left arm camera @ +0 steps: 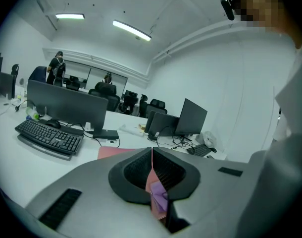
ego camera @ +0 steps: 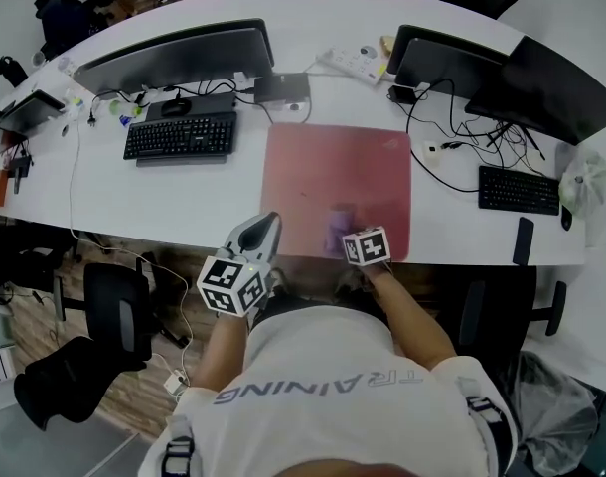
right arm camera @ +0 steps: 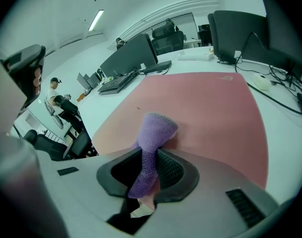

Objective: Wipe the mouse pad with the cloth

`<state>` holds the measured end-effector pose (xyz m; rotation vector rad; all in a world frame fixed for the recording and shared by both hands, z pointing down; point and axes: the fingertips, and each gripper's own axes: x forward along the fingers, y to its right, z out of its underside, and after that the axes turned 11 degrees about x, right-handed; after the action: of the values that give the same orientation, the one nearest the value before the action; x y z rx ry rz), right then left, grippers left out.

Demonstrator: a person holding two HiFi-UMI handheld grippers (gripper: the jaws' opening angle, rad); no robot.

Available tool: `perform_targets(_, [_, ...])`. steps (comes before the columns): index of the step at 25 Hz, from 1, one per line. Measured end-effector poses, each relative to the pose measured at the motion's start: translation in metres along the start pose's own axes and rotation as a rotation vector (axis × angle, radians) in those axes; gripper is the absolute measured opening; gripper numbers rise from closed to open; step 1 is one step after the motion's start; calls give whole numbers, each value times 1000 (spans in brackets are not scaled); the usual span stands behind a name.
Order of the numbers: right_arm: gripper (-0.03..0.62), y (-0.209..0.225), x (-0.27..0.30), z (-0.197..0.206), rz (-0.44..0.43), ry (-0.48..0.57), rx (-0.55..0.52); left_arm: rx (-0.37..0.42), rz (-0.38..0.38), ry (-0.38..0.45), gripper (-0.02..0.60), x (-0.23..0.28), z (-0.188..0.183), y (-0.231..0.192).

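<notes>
At the near edge of the desk (ego camera: 184, 197), the head view shows the pink pad (ego camera: 333, 167) lying flat in front of the person, about as wide as it is deep. The right gripper (ego camera: 353, 237) sits over its near edge, right of centre, with the purple cloth (ego camera: 340, 217) at its tip. Almost all of the pad therefore lies ahead and to the left of the cloth, so I judge that the wipe must go that way. The left gripper (ego camera: 268, 222) hangs just off the pad's near left corner, tilted up and touching nothing; the right is plainly the working hand. The left gripper view shows its jaws pressed together on nothing, with only a sliver of pink and purple visible through the slot beneath them, and the keyboard (left arm camera: 49, 137) well off to the left. The right gripper view gives what the head view cannot: the jaws are clamped on the cloth's middle, its long axis runs forward along them, and its bunched end appears to rest on the pad just beyond the near edge, with bare pad stretching away ahead.
</notes>
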<state>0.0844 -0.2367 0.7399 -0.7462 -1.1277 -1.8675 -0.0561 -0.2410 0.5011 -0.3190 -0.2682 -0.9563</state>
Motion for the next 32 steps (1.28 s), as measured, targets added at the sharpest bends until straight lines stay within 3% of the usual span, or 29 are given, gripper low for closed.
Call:
perform_targets(10, [100,86,-52,15,53,32,61,19,55,20,34,43,-8,68])
perform_targets(22, [100,171,-110,35,166,107,180,47,115,56,34,67,-27,109])
perform_targets(27, [100,178,-136,27,220,182,194,62,98,88,34,58,-38,94])
perform_targets(32, [100,151,-169,-25,224,358,156,61,91,128,34,46,-54,73])
